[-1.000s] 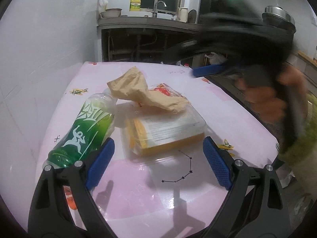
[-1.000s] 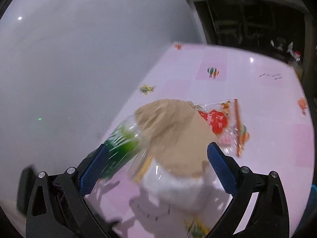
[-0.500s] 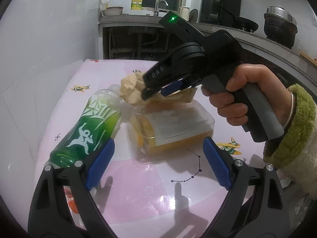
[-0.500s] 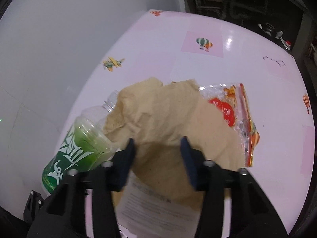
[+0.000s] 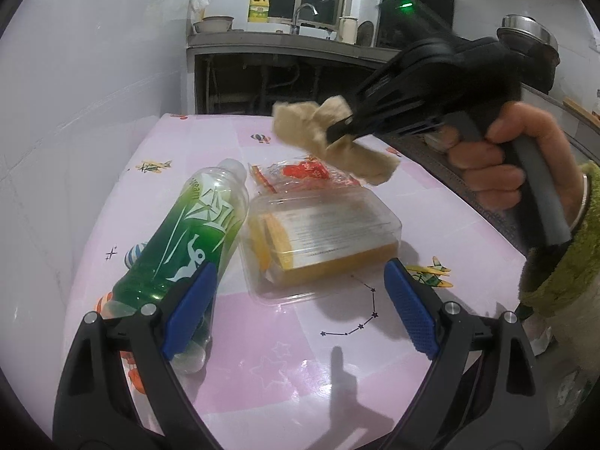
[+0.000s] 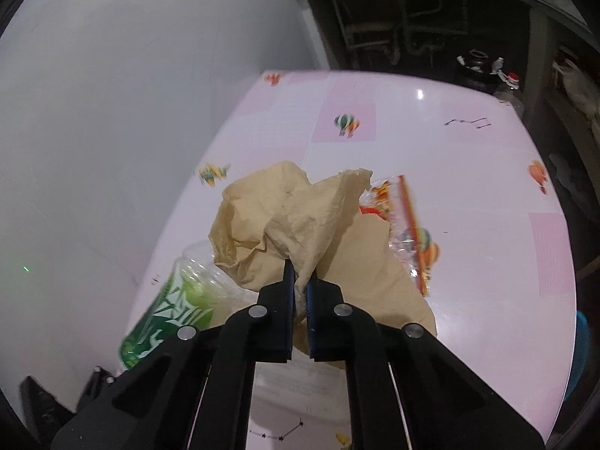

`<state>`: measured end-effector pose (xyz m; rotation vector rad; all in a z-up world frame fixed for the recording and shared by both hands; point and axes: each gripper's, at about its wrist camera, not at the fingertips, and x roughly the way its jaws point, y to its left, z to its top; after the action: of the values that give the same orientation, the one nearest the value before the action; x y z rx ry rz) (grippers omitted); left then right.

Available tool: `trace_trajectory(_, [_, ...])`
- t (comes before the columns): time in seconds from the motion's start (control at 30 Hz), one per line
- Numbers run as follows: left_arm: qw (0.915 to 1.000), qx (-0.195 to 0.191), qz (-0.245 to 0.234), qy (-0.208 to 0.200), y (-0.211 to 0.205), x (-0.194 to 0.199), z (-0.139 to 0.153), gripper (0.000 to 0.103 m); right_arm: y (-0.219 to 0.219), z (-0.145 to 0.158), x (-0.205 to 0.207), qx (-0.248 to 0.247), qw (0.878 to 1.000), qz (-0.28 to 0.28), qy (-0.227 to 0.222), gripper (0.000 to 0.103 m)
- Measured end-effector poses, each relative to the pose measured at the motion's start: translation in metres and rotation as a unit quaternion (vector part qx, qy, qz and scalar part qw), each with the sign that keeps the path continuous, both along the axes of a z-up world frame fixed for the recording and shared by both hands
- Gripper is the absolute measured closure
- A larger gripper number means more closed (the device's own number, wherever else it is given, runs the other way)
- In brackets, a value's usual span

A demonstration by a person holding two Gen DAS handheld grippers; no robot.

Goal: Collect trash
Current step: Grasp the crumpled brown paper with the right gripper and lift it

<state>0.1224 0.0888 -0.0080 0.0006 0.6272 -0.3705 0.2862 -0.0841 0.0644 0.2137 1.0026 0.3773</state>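
My right gripper (image 6: pixel 300 281) is shut on a crumpled brown paper bag (image 6: pixel 292 221) and holds it above the table; it shows in the left wrist view too (image 5: pixel 333 138). Below it lie a green plastic bottle (image 5: pixel 187 247) on its side, a clear plastic box with yellow contents (image 5: pixel 322 240) and a clear red-printed wrapper (image 5: pixel 300 176). My left gripper (image 5: pixel 300 296) is open and empty, low over the pink table (image 5: pixel 285 356), its fingers either side of the box's near end.
A white wall (image 5: pixel 75 112) runs along the table's left side. A dark kitchen counter with a sink and a yellow jug (image 5: pixel 258 9) stands behind the table. The table's right edge (image 5: pixel 487 221) drops off near my right hand.
My right gripper came down over the paper bag, closed on it and lifted it off the box and wrapper. My left gripper stayed open and shifted little.
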Motion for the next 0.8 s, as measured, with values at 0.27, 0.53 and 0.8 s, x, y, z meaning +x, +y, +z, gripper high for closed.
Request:
trace_trajectory(0.27, [0.9996, -0.016, -0.019, -0.011, -0.002, -0.008, 0.003, 0.017, -0.081, 0.016, -0.061, 0.202, 0.979, -0.030, -0.003, 0.097])
trace_trajectory(0.53, [0.9949, -0.072, -0.071, 0.002, -0.014, -0.010, 0.012, 0.038, -0.131, -0.067, -0.136, 0.298, 0.944, -0.085, 0.117, 0.097])
trace_trajectory(0.8, [0.9799, -0.045, -0.186, 0.057, -0.088, -0.007, -0.011, 0.076, -0.146, -0.128, -0.175, 0.276, 0.935, -0.135, 0.180, 0.097])
